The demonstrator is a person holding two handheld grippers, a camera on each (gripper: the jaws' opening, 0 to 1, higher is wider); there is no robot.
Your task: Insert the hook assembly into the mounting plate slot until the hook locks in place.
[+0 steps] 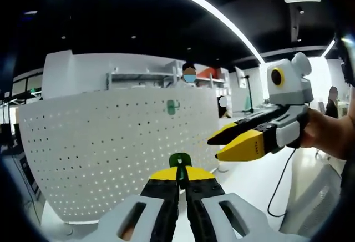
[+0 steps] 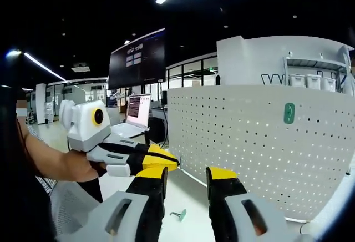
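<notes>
The left gripper (image 1: 178, 171) is clenched on a small green hook (image 1: 179, 160) facing the white perforated pegboard (image 1: 111, 147) — a skewed approach could jam it; the right gripper (image 2: 187, 176) stands released.

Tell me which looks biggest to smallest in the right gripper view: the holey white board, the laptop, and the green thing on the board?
1. Holey white board, by far.
2. Laptop.
3. Green thing on the board, smallest.
The laptop sits farther back, so its real size is unsure.
</notes>
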